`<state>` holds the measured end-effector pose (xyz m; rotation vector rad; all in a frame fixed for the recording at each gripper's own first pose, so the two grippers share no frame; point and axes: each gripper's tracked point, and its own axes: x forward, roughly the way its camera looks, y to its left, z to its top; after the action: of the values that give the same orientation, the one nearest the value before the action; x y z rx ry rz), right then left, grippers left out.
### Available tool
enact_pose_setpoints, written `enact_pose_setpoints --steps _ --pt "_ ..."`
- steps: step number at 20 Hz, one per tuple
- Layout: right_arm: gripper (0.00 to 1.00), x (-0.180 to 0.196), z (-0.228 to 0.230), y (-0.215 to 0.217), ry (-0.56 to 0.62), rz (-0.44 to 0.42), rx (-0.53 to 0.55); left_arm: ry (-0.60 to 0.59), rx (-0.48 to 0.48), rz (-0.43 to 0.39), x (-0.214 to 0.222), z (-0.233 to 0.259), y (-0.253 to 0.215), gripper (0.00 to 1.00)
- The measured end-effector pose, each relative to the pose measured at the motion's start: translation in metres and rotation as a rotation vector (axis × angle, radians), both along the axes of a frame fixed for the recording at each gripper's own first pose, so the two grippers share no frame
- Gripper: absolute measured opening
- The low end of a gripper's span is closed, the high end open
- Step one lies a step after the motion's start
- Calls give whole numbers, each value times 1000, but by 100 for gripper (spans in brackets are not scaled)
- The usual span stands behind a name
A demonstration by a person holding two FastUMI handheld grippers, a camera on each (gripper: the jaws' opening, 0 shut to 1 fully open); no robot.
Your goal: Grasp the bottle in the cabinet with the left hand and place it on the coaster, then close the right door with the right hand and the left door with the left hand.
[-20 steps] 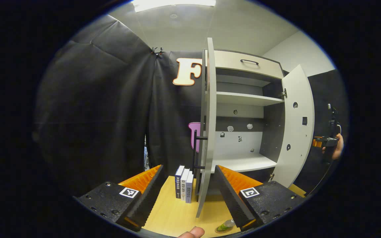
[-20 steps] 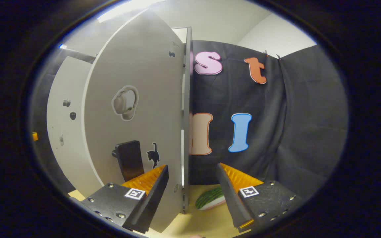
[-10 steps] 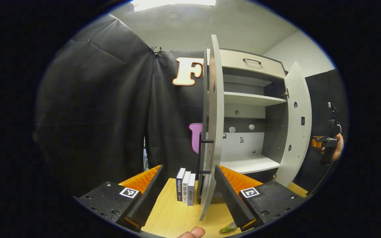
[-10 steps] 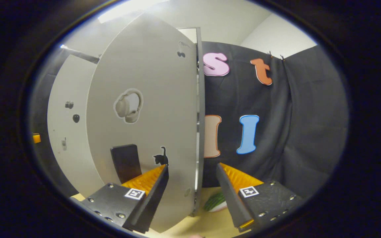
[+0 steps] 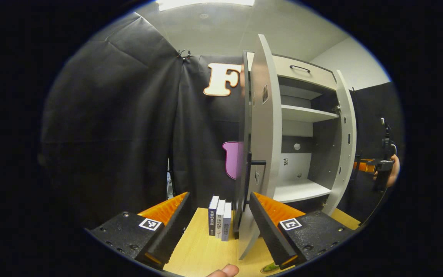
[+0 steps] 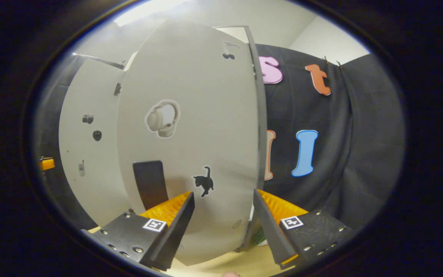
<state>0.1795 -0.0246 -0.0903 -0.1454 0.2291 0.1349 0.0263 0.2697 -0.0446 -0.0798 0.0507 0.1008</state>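
Observation:
The grey cabinet [image 5: 302, 115] stands on the wooden table [image 5: 202, 250] with both doors partly open. Its left door [image 5: 265, 127], with a black handle [image 5: 257, 162], rises just past my open left gripper [image 5: 219, 215]. The right door [image 5: 346, 142] is seen nearly edge-on. A bit of the green bottle [image 5: 268, 267] peeks out low beside my right finger. In the right gripper view, the right door's outer face [image 6: 190, 127] with its dark handle [image 6: 150, 184] looms close in front of my open right gripper [image 6: 223, 215]. I cannot tell whether the fingers touch it.
Three books [image 5: 220, 220] stand upright on the table left of the cabinet. A hand [image 5: 392, 171] holds the right gripper beyond the right door. A green striped object [image 6: 259, 234] lies behind the door's lower edge. Black cloth walls surround the table.
The right door has swung toward the cabinet, its outer face turning broader to the right gripper. The left door has turned and shows more of its face. The bottle has slid nearly out of sight.

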Motion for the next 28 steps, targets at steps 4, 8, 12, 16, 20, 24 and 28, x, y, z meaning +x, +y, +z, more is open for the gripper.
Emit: enact_pose_setpoints --steps 4,8,12,16,20,24,28 --pt "93 2 -8 13 -8 -8 -30 6 -10 -5 14 -9 16 94" --pt "93 -3 -15 23 -14 -20 -43 23 -21 -23 38 -21 29 94" --pt "93 -18 -13 31 -40 -40 -36 21 -10 -79 68 -31 28 96" --pt "96 -49 -5 35 -53 -67 -15 27 -41 -141 92 -27 11 100" --pt "93 -77 -2 42 -27 -45 61 43 -81 -194 98 -26 -4 94" --pt "89 -103 -1 31 -35 -29 40 13 10 -185 96 -16 -30 94" --pt "93 -128 8 7 -45 -23 -3 -1 87 -130 101 -13 -60 92"
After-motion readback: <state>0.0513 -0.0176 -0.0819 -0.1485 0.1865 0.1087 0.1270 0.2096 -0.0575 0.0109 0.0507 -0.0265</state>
